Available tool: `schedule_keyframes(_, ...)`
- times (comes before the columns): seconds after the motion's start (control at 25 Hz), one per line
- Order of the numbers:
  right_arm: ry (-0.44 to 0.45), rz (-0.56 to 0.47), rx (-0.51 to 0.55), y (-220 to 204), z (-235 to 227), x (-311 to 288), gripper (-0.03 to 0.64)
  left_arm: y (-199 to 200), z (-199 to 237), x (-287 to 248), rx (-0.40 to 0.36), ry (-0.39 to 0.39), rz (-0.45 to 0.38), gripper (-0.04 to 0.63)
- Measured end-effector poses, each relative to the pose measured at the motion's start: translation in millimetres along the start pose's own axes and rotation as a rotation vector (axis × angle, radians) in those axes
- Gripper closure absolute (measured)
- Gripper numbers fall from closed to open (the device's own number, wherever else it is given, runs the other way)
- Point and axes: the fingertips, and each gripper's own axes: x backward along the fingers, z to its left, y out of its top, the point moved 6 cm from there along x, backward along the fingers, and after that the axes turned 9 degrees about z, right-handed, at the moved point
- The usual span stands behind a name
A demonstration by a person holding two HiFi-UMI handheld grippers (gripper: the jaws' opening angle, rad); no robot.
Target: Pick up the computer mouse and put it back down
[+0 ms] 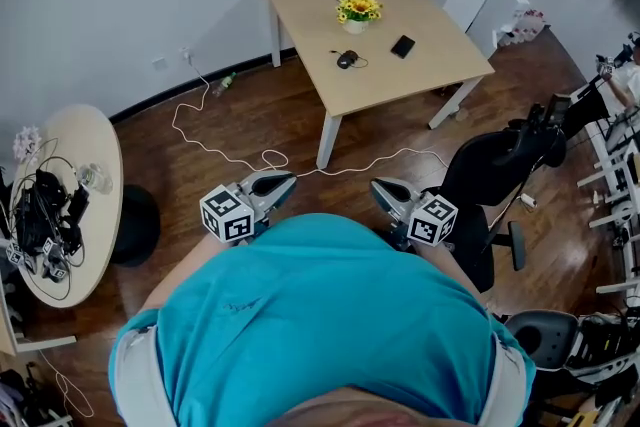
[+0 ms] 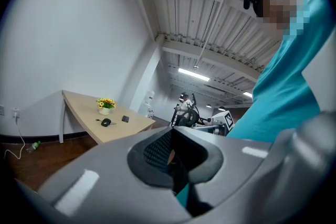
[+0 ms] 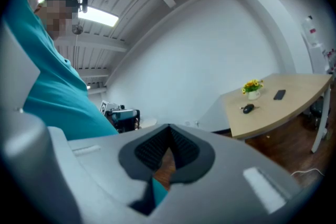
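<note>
computer mouse [image 1: 346, 59] on the tabletop [image 1: 430, 65] near top centre, left hand-held gripper [image 1: 275, 182] and right hand-held gripper [image 1: 383, 191] mid-frame, both pinched closed, empty

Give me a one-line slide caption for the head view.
Person holds left tongs and right tongs shut and empty, away from the table with computer mouse, phone and flowers.

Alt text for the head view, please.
The left hand-held gripper and right hand-held gripper, both shut and empty, sit close to a person's teal shirt. Across the wood floor, a table holds the mouse, a phone and flowers.
</note>
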Motion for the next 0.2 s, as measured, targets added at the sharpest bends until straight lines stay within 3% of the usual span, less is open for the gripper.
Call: schedule_keyframes(0.2, 0.005, 0.004, 0.004, -2.9, 4.6, -2.7, 0.615, -2.4, 1.9, 5.0, 0.001, 0.003, 0.005, 0.591)
